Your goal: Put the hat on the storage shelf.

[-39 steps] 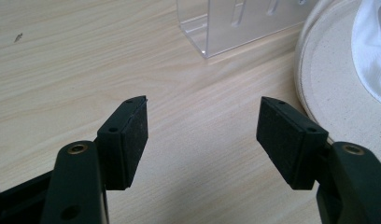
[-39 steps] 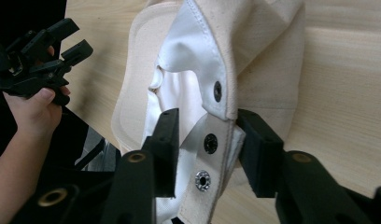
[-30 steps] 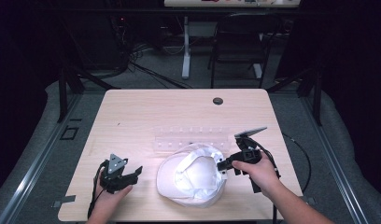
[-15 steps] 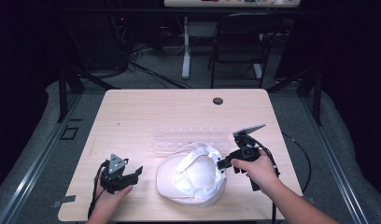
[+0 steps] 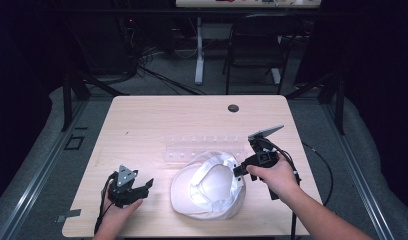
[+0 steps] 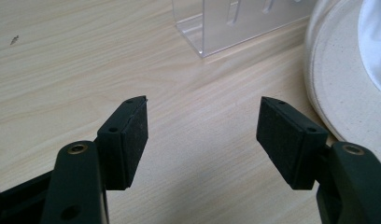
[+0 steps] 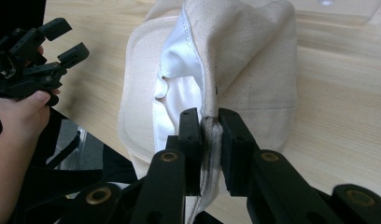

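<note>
A cream cloth hat (image 5: 207, 192) with a white lining lies upside down at the table's near middle. My right gripper (image 5: 238, 171) is shut on the hat's right rim. In the right gripper view the pads (image 7: 209, 126) pinch a folded seam of the hat (image 7: 254, 60), which is lifted on that side. My left gripper (image 5: 144, 186) rests low on the table to the left of the hat, open and holding nothing. In the left gripper view its jaws (image 6: 202, 140) stand wide apart over bare wood, with the hat's brim (image 6: 338, 93) at the right.
A clear plastic rack (image 5: 202, 147) lies on the table just behind the hat and appears as a clear box (image 6: 235, 23) ahead of the left gripper. A small dark round cap (image 5: 233, 108) sits near the far edge. The table's near edge is close to both hands.
The right gripper has risen slightly with the hat's rim in it, so that side of the hat stands higher. The left gripper has stayed where it was.
</note>
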Tool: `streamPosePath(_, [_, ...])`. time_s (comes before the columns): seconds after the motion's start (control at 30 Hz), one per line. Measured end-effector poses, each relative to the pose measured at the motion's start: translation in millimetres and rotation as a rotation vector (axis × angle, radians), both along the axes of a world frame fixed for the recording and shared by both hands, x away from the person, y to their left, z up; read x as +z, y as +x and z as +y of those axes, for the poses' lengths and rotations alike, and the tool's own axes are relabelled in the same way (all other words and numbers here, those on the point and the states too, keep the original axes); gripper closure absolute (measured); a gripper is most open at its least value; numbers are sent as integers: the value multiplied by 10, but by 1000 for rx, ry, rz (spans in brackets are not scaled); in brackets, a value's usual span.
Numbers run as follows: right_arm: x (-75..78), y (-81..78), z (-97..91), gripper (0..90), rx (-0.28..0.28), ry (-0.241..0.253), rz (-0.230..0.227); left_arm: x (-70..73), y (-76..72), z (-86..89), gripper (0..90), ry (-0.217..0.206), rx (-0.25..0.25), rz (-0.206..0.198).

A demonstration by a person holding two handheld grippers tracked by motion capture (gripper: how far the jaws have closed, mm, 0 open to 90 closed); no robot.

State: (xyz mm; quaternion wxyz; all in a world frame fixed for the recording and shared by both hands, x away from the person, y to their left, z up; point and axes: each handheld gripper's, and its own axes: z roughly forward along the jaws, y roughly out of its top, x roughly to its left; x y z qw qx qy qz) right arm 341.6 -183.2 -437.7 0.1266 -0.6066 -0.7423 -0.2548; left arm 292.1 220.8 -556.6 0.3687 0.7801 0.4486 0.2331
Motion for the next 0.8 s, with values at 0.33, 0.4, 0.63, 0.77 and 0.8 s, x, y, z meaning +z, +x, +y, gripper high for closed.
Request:
streamPosePath(0.33, [202,2,51,808,10,-40,-13,-1,-2,-4,347,-1,-2,-1])
streamPosePath(0.4, [262,3,57,808,28,-54,-18,-2,-4,-6,347,-4,-1,-1])
streamPosePath(0.63, [433,4,76,811,24,-45,-35,0,-4,-7,347,-2,-3,-4])
streamPosePath(0.77, [518,15,64,813,42,-38,-36,4,-6,-10,347,3,-1,-13])
streamPosePath(0.8, [534,18,62,813,42,-34,-34,5,-7,-11,347,4,0,-14])
